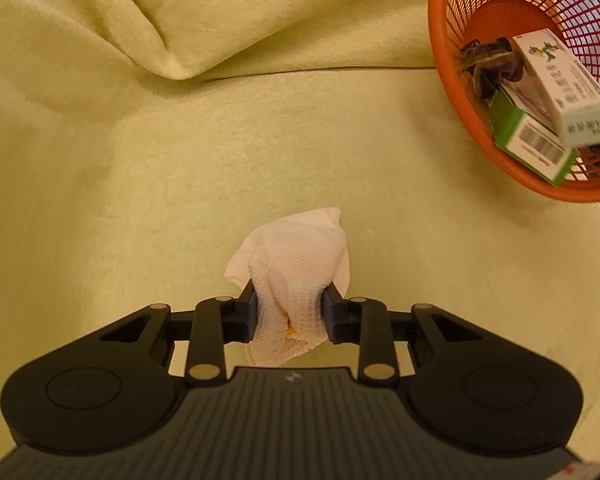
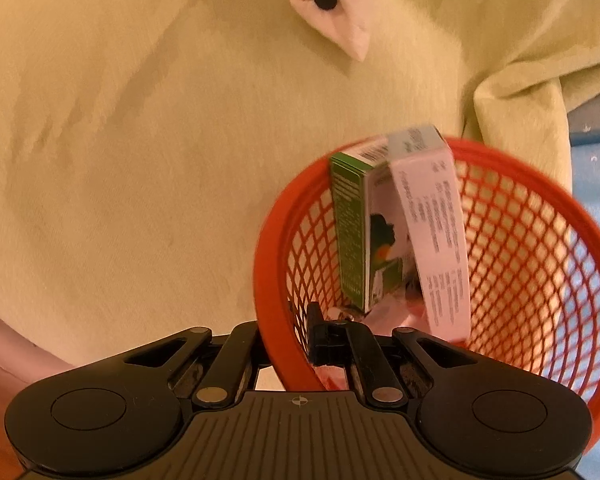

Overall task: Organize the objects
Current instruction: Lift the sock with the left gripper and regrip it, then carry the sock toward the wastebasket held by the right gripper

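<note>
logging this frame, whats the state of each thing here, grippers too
left gripper: shut on the cloth
cloth: bunched, pinched between the fingers
right gripper: shut on the basket rim
basket: tilted, rim clamped, holds boxes
green box: in the basket, leaning on its wall
white box: in the basket, leaning on the green box
dark item: in the basket, behind the boxes

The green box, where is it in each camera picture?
Left wrist view: the green box lies at the right edge, inside the orange basket, under a white box.
Right wrist view: it stands right of centre, leaning on the basket's near rim.
Shared landmark: the white cloth held by the left gripper.
</note>
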{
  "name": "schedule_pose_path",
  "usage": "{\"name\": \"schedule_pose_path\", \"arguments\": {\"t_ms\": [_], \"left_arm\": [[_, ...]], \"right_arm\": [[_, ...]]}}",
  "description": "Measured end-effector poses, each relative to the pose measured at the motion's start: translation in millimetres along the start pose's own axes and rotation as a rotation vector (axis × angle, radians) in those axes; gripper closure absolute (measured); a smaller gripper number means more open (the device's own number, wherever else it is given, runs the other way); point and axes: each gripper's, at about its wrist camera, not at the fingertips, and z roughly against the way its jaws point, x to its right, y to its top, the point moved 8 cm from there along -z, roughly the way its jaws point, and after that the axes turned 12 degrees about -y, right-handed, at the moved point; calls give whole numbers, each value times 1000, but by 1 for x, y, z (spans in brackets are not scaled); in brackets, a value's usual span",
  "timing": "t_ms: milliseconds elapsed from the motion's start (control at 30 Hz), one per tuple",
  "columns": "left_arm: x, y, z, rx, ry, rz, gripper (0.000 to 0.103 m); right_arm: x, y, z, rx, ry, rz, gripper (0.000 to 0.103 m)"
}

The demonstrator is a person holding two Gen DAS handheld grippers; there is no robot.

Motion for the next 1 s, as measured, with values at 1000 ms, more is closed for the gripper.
{"name": "schedule_pose_path", "arguments": {"t_ms": [1000], "left_arm": [[-1, -41, 67, 78, 5, 56, 77]], "right_arm": [[-18, 93, 56, 286, -13, 36, 103]]}}
